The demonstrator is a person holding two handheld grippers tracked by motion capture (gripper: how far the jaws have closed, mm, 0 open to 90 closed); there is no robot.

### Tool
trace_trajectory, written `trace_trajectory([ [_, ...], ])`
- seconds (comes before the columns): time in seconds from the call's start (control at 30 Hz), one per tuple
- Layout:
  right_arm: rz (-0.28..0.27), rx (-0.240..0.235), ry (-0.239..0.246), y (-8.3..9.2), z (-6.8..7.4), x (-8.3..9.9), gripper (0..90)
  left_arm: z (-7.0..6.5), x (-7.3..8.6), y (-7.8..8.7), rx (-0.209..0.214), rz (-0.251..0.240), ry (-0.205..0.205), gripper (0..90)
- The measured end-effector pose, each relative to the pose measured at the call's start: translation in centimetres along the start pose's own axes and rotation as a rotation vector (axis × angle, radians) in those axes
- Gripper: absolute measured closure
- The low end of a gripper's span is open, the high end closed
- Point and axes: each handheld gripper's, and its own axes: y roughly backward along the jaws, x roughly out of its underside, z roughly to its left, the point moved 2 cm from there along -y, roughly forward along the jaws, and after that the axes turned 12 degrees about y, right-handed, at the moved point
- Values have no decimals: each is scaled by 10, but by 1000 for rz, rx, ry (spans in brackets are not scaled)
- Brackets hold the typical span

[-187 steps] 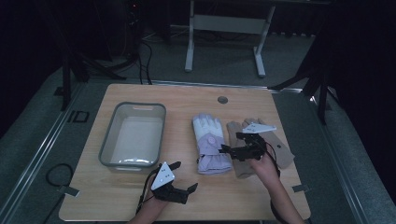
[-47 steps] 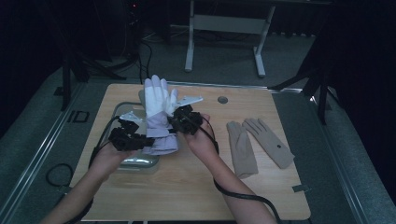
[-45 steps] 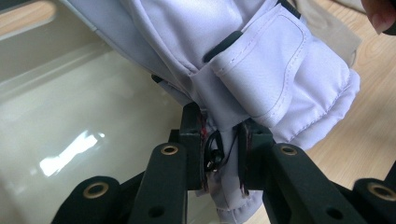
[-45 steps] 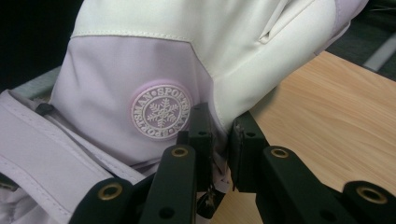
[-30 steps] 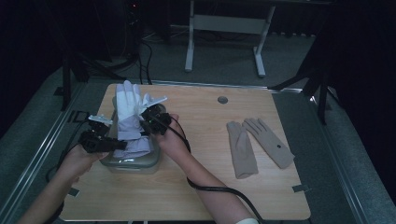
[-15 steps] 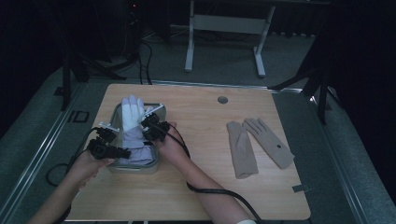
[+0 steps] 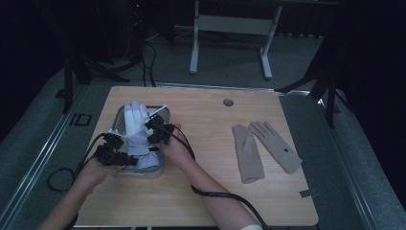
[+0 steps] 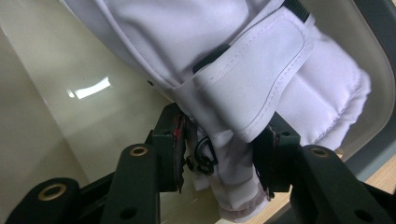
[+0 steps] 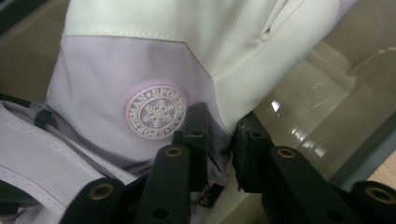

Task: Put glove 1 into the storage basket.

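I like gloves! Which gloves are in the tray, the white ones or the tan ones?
The white and lilac gloves lie in the clear tray at the table's left. The tan gloves lie flat on the bare wood at the right.

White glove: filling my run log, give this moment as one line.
white glove lowered into tray | left claw, right claw opening, cuff between jaws | tan gloves on table
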Motion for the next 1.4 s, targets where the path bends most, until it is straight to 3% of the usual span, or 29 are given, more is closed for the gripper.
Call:
trace_trajectory([
  [0.13, 9, -17, 13, 3, -4, 2, 647, -1, 2, 4, -15, -47, 19, 538],
  [0.23, -36, -19, 44, 10, -6, -1, 551, -2, 5, 11, -15, -114, 42, 523],
  [0.37, -95, -33, 68, 22, -5, -6, 432, -6, 7, 19, -32, -143, 29, 531],
  [0.5, -150, -40, 80, 34, -4, -9, 389, -5, 6, 28, -49, -176, 38, 537],
  [0.67, -219, -53, 85, 48, -2, -10, 283, -14, 5, 32, -43, -211, 14, 538],
  [0.8, -206, -72, 112, 53, -3, -8, 148, -27, 2, 33, -37, -224, -19, 546],
  [0.9, -205, -71, 142, 59, -4, -4, 139, -36, -2, 35, -22, -235, -34, 552],
  [1.4, -218, -36, 162, 86, -24, 24, 144, -71, -12, 26, 61, -284, -75, 554],
])
